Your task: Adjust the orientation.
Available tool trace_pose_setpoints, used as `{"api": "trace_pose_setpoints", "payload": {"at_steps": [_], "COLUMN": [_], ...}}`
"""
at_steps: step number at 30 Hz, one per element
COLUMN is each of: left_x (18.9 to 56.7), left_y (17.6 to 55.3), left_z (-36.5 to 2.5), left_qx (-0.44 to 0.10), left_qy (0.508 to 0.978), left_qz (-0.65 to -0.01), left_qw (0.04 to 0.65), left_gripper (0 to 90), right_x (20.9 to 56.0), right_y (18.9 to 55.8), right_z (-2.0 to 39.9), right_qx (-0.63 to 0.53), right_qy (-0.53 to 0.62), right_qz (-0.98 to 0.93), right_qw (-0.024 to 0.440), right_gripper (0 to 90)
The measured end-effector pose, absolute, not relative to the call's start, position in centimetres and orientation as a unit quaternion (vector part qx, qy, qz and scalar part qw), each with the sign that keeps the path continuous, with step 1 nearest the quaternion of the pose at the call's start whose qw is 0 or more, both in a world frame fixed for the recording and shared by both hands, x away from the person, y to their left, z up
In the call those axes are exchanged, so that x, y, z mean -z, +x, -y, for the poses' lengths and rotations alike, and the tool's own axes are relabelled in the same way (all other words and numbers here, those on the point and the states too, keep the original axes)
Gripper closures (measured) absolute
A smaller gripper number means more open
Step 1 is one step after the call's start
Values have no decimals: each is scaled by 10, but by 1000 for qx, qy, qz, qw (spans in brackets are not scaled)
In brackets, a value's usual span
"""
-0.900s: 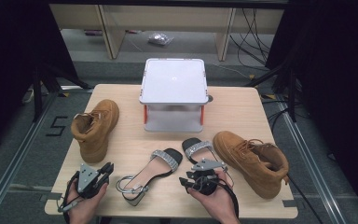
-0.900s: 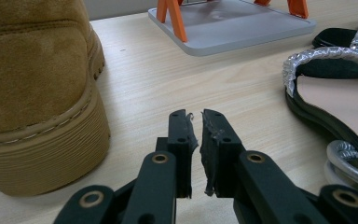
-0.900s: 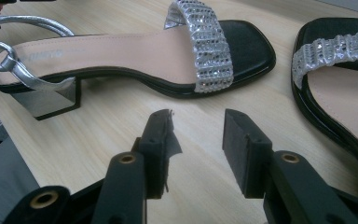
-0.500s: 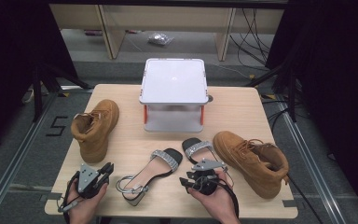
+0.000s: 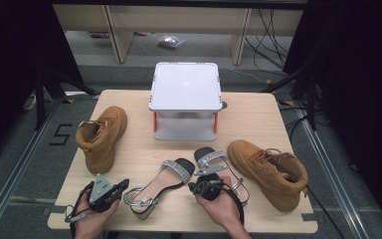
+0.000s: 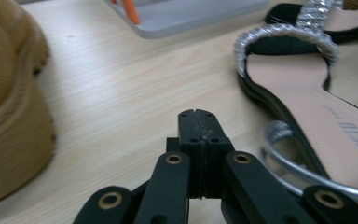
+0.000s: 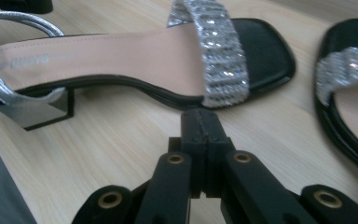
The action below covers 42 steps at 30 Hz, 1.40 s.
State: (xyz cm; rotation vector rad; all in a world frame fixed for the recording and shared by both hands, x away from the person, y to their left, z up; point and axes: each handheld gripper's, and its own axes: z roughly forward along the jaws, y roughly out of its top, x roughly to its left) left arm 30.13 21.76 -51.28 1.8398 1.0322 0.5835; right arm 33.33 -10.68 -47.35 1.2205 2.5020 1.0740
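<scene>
Two tan boots and two black sandals with glittery straps lie on the wooden table. My left gripper rests near the front left edge, shut and empty, its jaws pressed together. It sits between the left boot and the left sandal. My right gripper is shut on nothing, tips a little short of the left sandal's strap. The right hand covers part of the right sandal. Beyond it lies the right boot.
A white two-level stand with orange posts sits at the table's back centre. Dark curtains flank the table, and cables trail on the floor behind it. Bare wood runs between the stand and the shoes.
</scene>
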Motion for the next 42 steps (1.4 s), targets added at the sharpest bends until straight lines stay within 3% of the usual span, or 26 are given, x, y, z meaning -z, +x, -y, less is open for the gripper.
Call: {"api": "trace_pose_setpoints", "payload": {"at_steps": [2, 11, 27, 42], "left_x": [513, 514, 516, 519], "left_y": [303, 307, 306, 314], "left_z": [-216, -212, -199, -161], "left_qx": [-207, -184, -142, -111], "left_qy": [743, 769, 788, 812], "left_qz": [-424, -414, -402, -366], "left_qw": [474, 451, 444, 441], "left_gripper": [893, 894, 894, 894], "right_x": [475, 486, 497, 494], "right_y": [337, 341, 352, 375], "right_z": [98, 58, 44, 49], "right_qx": [-353, -313, -316, -310], "right_qy": [403, 400, 385, 399], "right_qz": [-841, -861, -867, -861], "right_qw": [74, 18, 23, 55], "right_gripper": [900, 900, 900, 900]}}
